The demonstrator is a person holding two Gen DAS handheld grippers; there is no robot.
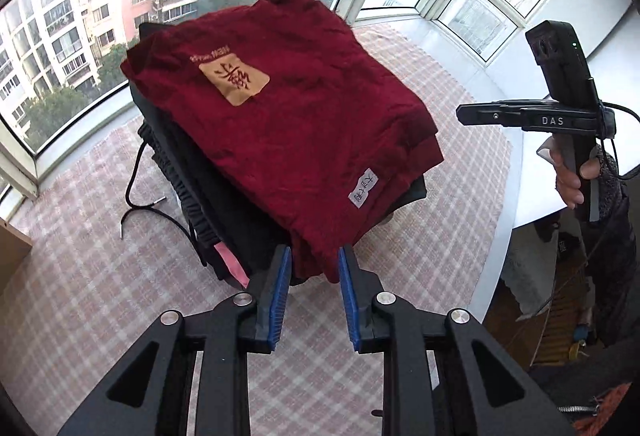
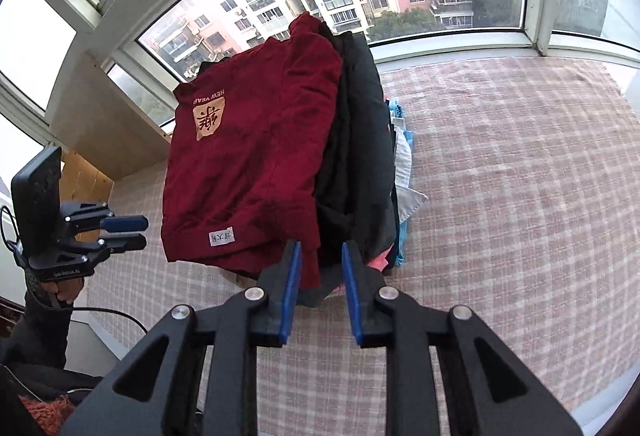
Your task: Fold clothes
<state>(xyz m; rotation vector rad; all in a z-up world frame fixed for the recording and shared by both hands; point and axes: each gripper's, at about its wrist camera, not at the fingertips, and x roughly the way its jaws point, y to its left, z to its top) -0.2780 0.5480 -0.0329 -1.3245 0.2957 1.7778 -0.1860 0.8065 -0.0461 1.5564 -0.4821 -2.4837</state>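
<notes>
Lying folded atop the pile (image 2: 360,139) on the checked counter (image 2: 520,195), red sweater (image 1: 280,123), long axis running away toward the window (image 1: 100,15); left tongs (image 1: 313,268) and right tongs (image 2: 320,260) both spread, a red corner hanging loose between each.

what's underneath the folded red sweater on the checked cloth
The red sweater tops a stack. Below it show black clothes, a pink edge, and light blue and white pieces. How many garments lie there, or what they are, is covered.

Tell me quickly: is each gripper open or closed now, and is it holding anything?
Left gripper: open a little, holding nothing.
Right gripper: open a little, holding nothing.
</notes>
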